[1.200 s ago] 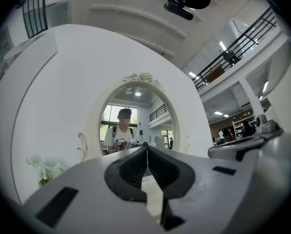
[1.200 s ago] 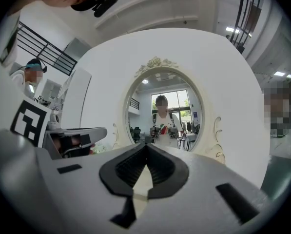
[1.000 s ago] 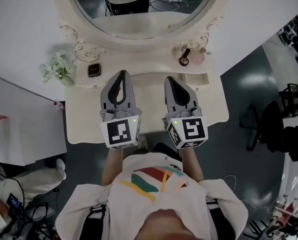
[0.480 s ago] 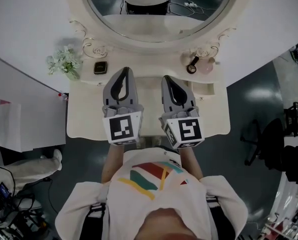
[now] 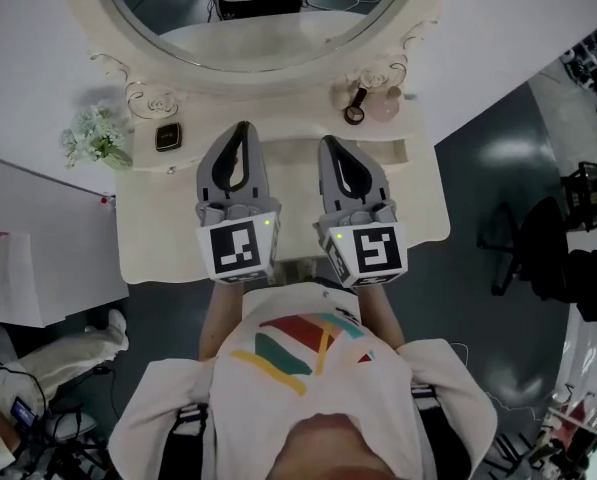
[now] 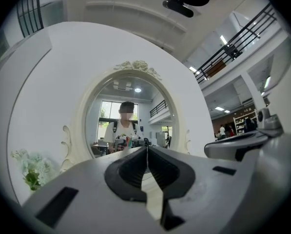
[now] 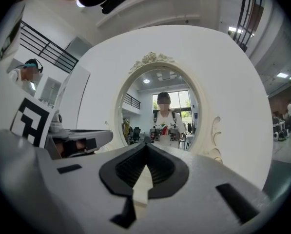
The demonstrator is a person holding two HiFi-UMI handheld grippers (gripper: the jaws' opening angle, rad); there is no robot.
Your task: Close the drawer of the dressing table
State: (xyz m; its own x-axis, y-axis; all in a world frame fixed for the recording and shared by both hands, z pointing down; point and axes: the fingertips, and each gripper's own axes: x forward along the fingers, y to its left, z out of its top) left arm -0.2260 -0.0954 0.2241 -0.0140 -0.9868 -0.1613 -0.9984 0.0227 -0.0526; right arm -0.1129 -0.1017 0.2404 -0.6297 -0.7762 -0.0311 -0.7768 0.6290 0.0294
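My left hand-held gripper [image 5: 241,128] and right hand-held gripper [image 5: 329,144], both closed on nothing, hover over the desk [image 5: 158,243], with the drawer [image 5: 297,268] seemingly between them, nearer me.

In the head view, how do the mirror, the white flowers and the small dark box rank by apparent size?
1. mirror, largest, though partly cut off
2. white flowers
3. small dark box, smallest

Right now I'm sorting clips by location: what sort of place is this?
Probably an open hall or lab, not a bedroom: the dressing table with its oval mirror stands on a dark floor, near an office chair, and a railed upper gallery shows overhead.
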